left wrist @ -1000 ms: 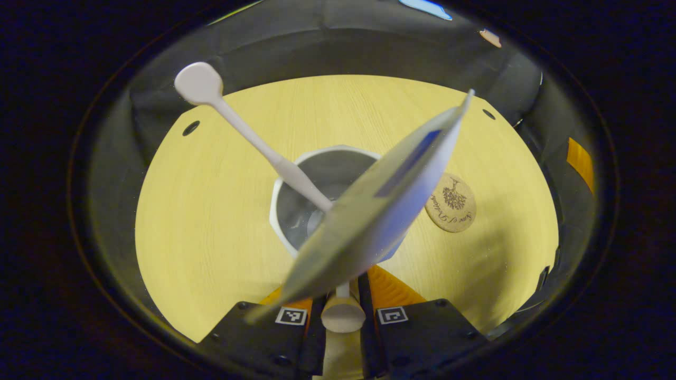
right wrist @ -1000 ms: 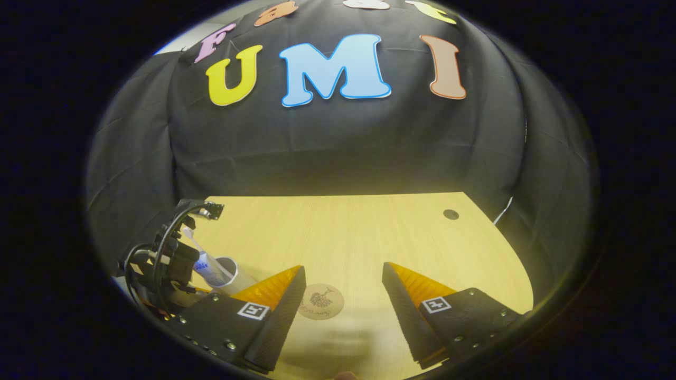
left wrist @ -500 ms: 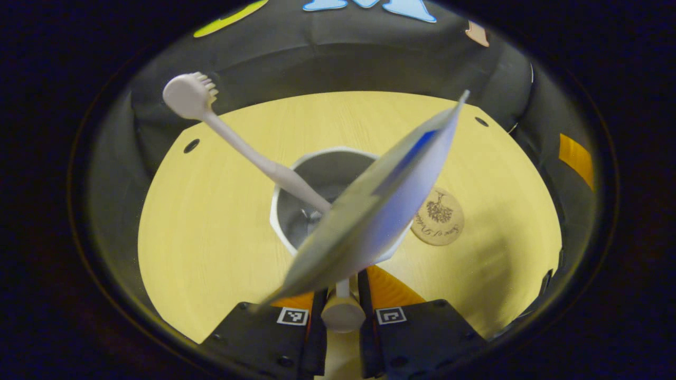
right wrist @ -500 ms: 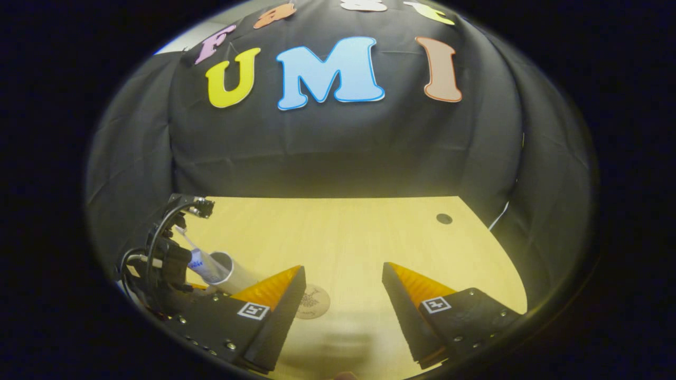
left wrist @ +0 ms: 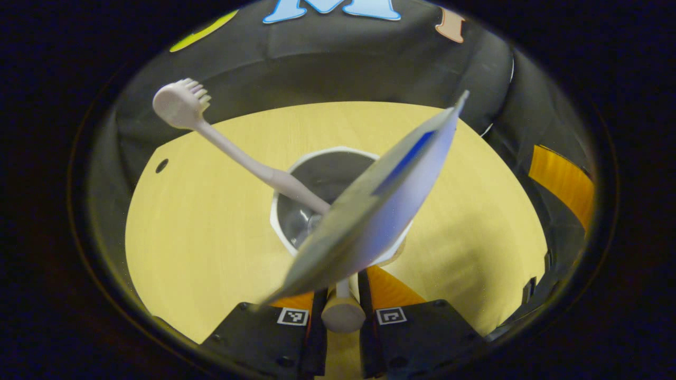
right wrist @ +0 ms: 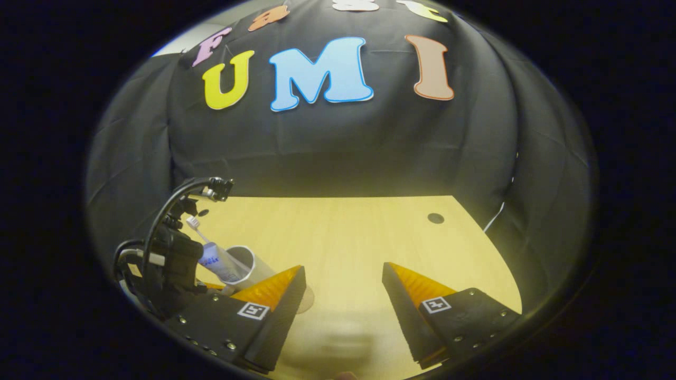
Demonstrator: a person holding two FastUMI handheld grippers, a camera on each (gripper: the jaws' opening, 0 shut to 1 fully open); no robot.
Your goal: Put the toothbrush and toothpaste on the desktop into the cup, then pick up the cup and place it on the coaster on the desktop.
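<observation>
Left tongs [left wrist: 343, 316] clenched on the near rim of the white cup [left wrist: 296, 174], one finger each side of the wall. The cup holds the toothbrush [left wrist: 232, 153], handle down, bristle head leaning up to the far left, and the toothpaste [left wrist: 380, 200], a flat tube tilted up to the right with its crimped end uppermost. The tube hides most of the cup's right side from the left gripper view. A blue band runs along the tube; print not readable.

Right tongs [right wrist: 343, 290] released, fingers well apart, nothing between them, hanging over the near tabletop [right wrist: 343, 232]. In the right gripper view the cup [right wrist: 248, 261] sits at the left, tilted, just beside the right tongs' left finger, with the left tongs' body and cables against it. A sliver of the coaster [right wrist: 308, 301] shows at that finger's edge; whether the cup touches it cannot be told.

Tabletop pale wood, with a small dark hole [right wrist: 435, 218] far right. Black cloth wall [right wrist: 338, 148] closes the far edge.
</observation>
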